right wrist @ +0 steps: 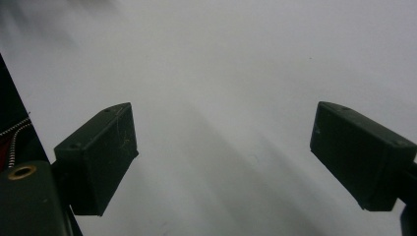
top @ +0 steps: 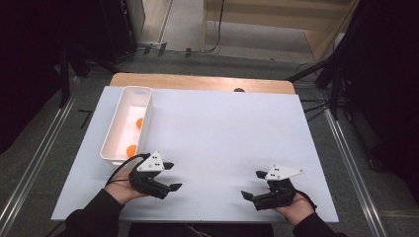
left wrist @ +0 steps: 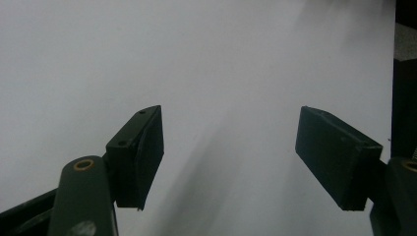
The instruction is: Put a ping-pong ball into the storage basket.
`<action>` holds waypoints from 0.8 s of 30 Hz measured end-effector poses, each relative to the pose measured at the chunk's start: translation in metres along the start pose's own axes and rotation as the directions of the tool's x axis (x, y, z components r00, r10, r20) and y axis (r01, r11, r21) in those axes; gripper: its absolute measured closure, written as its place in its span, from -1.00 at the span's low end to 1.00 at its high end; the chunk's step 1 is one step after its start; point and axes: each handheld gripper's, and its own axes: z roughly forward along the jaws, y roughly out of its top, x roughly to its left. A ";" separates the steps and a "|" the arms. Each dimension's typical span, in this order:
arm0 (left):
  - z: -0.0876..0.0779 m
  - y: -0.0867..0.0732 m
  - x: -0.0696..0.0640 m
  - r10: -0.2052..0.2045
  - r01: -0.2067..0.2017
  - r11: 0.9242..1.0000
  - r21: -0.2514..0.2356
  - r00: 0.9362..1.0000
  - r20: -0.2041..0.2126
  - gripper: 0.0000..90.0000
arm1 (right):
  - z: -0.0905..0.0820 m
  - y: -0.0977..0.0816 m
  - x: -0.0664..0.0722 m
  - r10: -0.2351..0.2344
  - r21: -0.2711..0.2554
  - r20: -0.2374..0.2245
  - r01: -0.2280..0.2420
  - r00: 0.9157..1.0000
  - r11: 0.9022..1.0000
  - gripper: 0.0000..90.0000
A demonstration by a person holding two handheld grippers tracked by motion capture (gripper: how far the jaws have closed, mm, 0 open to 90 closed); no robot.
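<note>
Now orange balls in tray, just beyond left tongs.

I count two orange balls lying in one white tray. There is one white board on one wooden table. Two grippers, a left gripper and a right gripper, are out.
</note>
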 end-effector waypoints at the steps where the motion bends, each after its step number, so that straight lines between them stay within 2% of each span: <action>1: 0.000 -0.001 0.000 0.005 -0.005 1.000 0.004 1.000 -0.001 -0.39 | 0.000 0.000 0.000 0.000 0.000 -0.001 0.000 1.000 1.000 -0.80; 8: -0.003 -0.008 -0.001 0.011 -0.011 1.000 0.016 1.000 -0.002 -0.39 | 0.000 0.000 0.000 0.000 0.000 0.000 0.000 1.000 1.000 -0.80; 19: -0.011 -0.021 0.002 -0.020 0.022 0.999 0.048 0.999 -0.037 -0.39 | 0.000 0.000 0.000 0.001 0.000 -0.001 -0.001 1.000 1.000 -0.80; 24: -0.013 -0.025 0.004 -0.032 0.034 0.998 0.053 0.999 -0.034 -0.39 | 0.000 0.000 0.000 0.001 0.001 0.000 -0.001 1.000 1.000 -0.80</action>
